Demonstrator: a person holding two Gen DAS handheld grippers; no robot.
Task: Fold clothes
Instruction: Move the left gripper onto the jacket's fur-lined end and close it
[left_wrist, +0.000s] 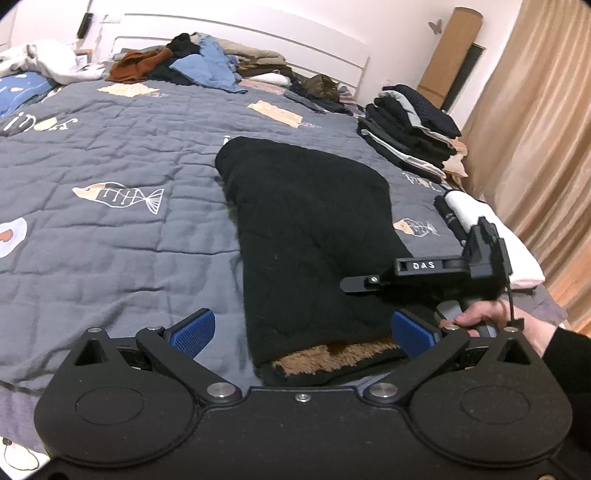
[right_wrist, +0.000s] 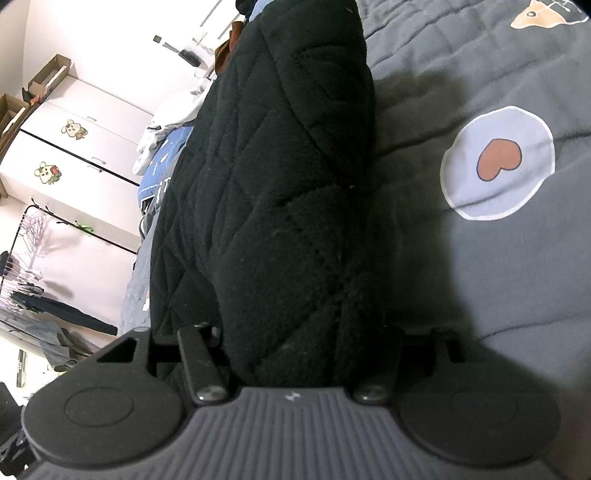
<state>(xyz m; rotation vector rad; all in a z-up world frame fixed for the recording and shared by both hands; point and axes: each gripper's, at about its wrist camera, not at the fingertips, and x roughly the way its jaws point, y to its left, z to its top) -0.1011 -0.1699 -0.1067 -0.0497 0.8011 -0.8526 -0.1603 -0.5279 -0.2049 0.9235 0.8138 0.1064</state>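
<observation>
The right gripper is clamped on the folded black quilted garment, the left gripper held apart astride its hem; the thick edge should be gripped squarely and carried over level on the bed.

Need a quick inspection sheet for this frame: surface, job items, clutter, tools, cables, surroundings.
Surface: grey quilted bedspread with fish prints, wrinkled.
Job's things: black quilted garment with brown fleece lining, folded into an oblong, lying flat; stack of folded dark clothes by the far right edge.
Clutter: loose heap of brown, blue and black clothes by the headboard; white folded cloth at the right edge.
Tools: left tool open, blue pads either side of the garment's near end, not pressing. Right tool at the garment's side edge, fabric bunched between its jaws; grip cannot be confirmed.
Cables: nothing seen.
Surroundings: beige curtain, white wardrobe with stickers, clothes rack.
</observation>
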